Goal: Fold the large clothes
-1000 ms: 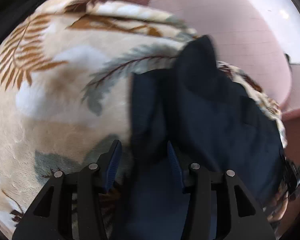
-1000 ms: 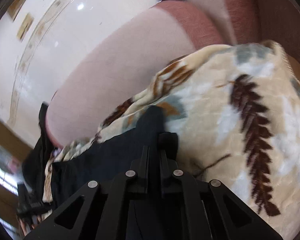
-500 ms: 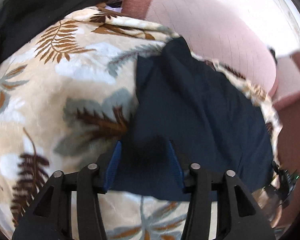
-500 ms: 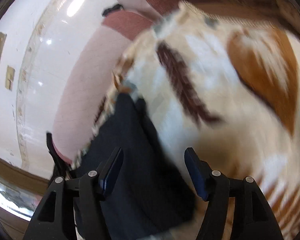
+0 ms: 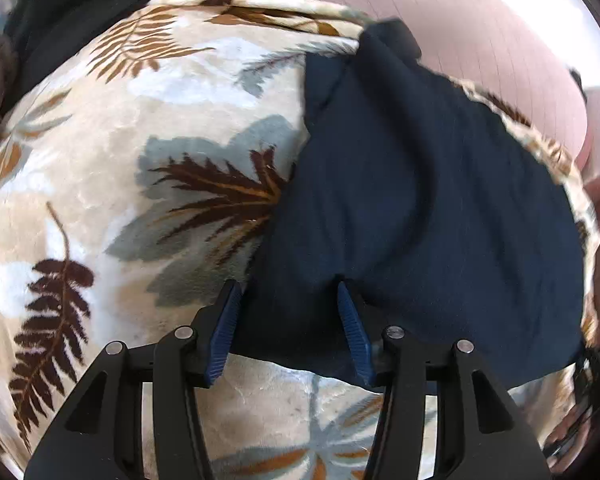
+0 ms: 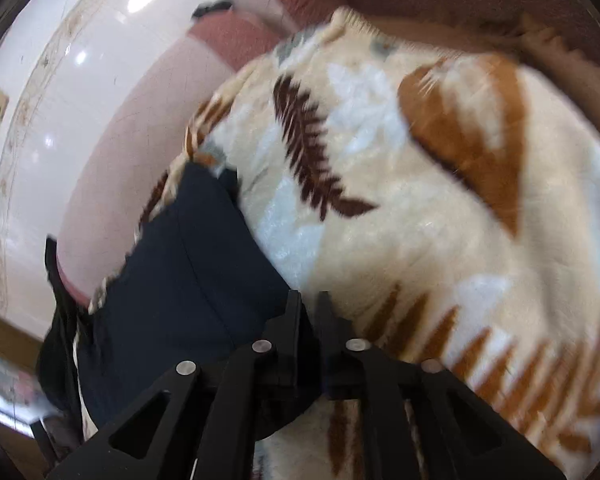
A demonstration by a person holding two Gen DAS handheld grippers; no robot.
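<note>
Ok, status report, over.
Left gripper straddling navy garment, grip unclear. Right gripper just closed on its edge. Garment lying on leaf-print blanket. Nothing blocking.

One dark navy fabric garment (image 5: 420,200) is counted, folded. One cream plush blanket with brown, rust and grey fern-leaf print (image 5: 140,140) is counted beneath it. Two black two-finger grippers are counted: the left gripper (image 5: 286,322) and the right gripper (image 6: 310,308). One pink upholstered cushion (image 5: 480,32) is counted behind.
</note>
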